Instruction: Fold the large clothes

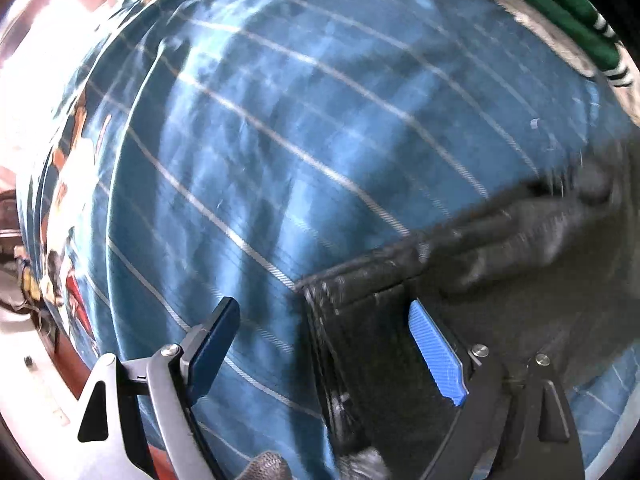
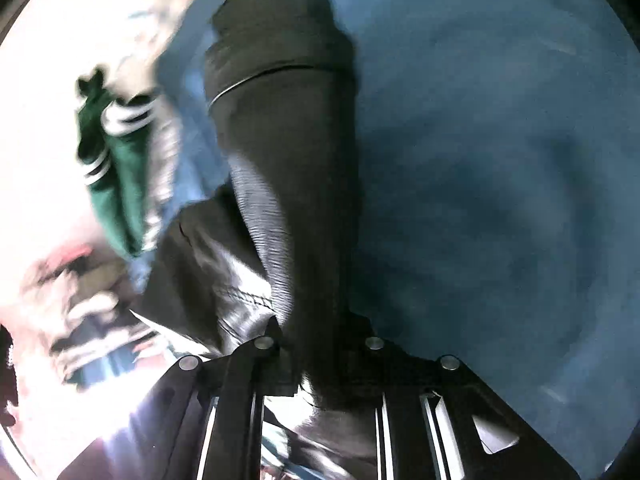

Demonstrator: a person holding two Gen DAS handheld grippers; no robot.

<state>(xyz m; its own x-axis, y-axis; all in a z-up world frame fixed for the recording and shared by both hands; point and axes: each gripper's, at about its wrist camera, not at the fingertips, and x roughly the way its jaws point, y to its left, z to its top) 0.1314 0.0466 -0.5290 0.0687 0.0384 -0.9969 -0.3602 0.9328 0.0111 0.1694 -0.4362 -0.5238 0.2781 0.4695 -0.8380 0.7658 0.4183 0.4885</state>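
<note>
A black garment [image 1: 500,248] lies on a blue bedspread with thin white stripes [image 1: 280,140]. My left gripper [image 1: 324,344] points down over the garment's left hem with its jaws wide apart. One blue pad [image 1: 436,356] sits over the black cloth and the other finger [image 1: 216,340] is over the bedspread; neither presses the cloth. In the right wrist view the black garment [image 2: 280,160] runs up from my right gripper [image 2: 320,332], which is shut on it. Cloth hides that gripper's fingertips, and the picture is smeared by motion.
A green garment with white stripes [image 1: 560,8] lies at the bedspread's far edge and shows in the right wrist view as a green garment [image 2: 116,172] on the left. The blue bedspread [image 2: 500,160] fills the right. White furniture and a reddish bed edge [image 1: 80,364] border the left.
</note>
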